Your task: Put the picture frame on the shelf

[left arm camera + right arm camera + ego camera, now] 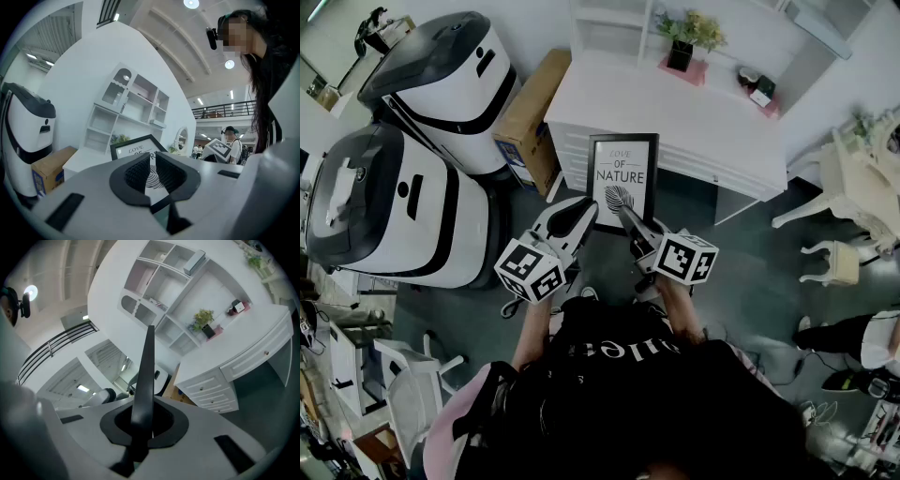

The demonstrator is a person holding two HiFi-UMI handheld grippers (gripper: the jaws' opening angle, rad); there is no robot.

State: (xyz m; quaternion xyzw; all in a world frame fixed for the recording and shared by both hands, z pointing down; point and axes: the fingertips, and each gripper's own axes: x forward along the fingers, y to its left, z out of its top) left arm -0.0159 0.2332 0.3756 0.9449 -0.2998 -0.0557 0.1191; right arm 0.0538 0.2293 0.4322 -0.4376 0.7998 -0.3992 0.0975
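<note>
We are clamping our right gripper (628, 217) on the picture frame (623, 173). Its jaws are pressing on the lower edge of the frame, and in the right gripper view the frame is rising edge-on from between the pads as a thin dark blade. Our left gripper (577, 217) is sitting just beside the frame's lower left corner. Its jaws are standing slightly apart and pinching nothing, and through the narrow gap we are seeing the printed face of the frame. Both marker cubes are facing up at us in the head view.

The frame is hanging in the air in front of us, with its black border and white print facing up toward the head camera. Its top edge is overlapping the front of the white desk (675, 112). It is not yet on the shelf (180, 287), which is standing at the back of the desk, well apart from the frame. A potted plant (686, 36) is sitting on the desk near the shelf. To the left of the desk a cardboard box (532, 117) is lying on the floor, and beyond it two large white machines (441, 75) are standing side by side.
</note>
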